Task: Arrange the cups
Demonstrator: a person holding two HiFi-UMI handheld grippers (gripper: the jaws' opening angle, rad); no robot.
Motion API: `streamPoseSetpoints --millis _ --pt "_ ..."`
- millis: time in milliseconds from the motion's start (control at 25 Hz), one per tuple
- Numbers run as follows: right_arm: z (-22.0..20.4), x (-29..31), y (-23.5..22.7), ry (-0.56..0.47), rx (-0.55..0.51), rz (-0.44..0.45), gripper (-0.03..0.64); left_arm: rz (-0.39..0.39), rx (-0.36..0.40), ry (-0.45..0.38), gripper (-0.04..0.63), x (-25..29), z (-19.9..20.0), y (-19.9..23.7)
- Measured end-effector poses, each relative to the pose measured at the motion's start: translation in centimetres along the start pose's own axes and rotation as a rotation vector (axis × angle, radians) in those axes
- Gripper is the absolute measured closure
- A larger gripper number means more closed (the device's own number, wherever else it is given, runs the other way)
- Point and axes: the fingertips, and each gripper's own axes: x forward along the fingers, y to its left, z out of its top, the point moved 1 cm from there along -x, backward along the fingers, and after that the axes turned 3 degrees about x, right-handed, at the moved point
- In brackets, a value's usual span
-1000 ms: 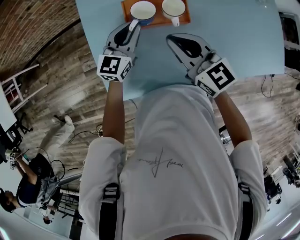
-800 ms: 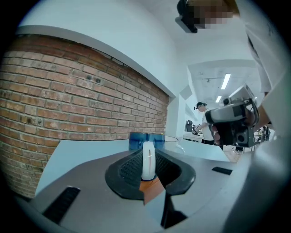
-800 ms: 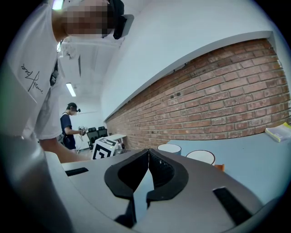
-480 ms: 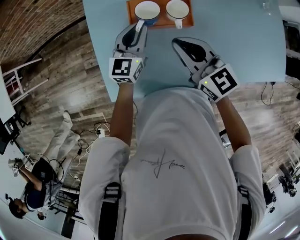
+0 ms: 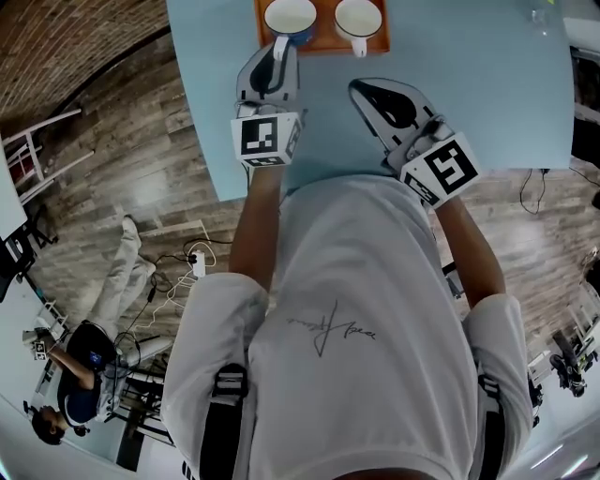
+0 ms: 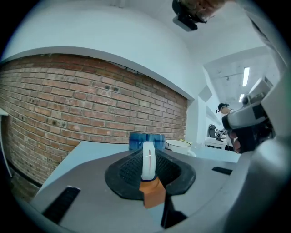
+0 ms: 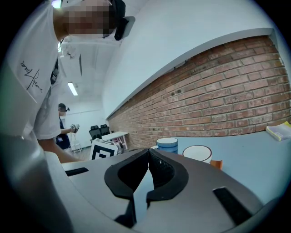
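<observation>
Cups are sitting side by side on an orange tray (image 5: pixel 319 45) at the light-blue table's (image 5: pixel 487 84) far edge in the head view: a blue-banded cup (image 5: pixel 289 16) at 11 o'clock, a white cup (image 5: pixel 358 17) at 12. The left gripper (image 5: pixel 277 45) is aiming at 12 o'clock, tips meeting the blue-banded cup's near side; the right gripper (image 5: pixel 358 87) is hanging short of the tray. In the left gripper view the jaws are clamping that cup's upright white handle (image 6: pixel 148 159), which is pointing back at 6 o'clock. In the right gripper view the jaws are pressing together on nothing, both cups lying ahead near 1 o'clock, farther off.
</observation>
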Motion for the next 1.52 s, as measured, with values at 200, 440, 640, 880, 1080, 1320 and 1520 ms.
streamPoseSetpoints --millis 200,440,640,880,1080,1320,1520 --pt "-0.4 -0.2 -0.5 0.015 0.007 0.007 0.595 0.068 -0.006 0.004 0.537 0.2 -0.9 0.0" --pt "-0.9 0.1 -0.3 0.032 0.005 0.017 0.595 0.121 0.011 -0.02 0.537 0.4 -0.6 -0.2" --pt "-1.0 0.0 -0.3 0.044 0.005 0.018 0.595 0.172 0.026 -0.016 0.537 0.8 -0.9 -0.6" --pt "-1.6 -0.3 -0.6 0.067 0.001 0.01 0.595 0.23 0.049 -0.035 0.536 0.9 -1.5 -0.9" --pt "-1.7 -0.6 -1.0 0.083 -0.003 0.004 0.595 0.274 0.067 -0.042 0.537 0.9 -1.6 -1.0" --pt "-1.8 -0.6 -1.4 0.099 -0.006 0.002 0.595 0.321 0.07 -0.04 0.536 1.1 -1.7 -1.3" --pt "-2.0 -1.0 -1.6 0.115 -0.009 0.009 0.595 0.35 0.064 -0.048 0.537 1.3 -1.8 -1.8"
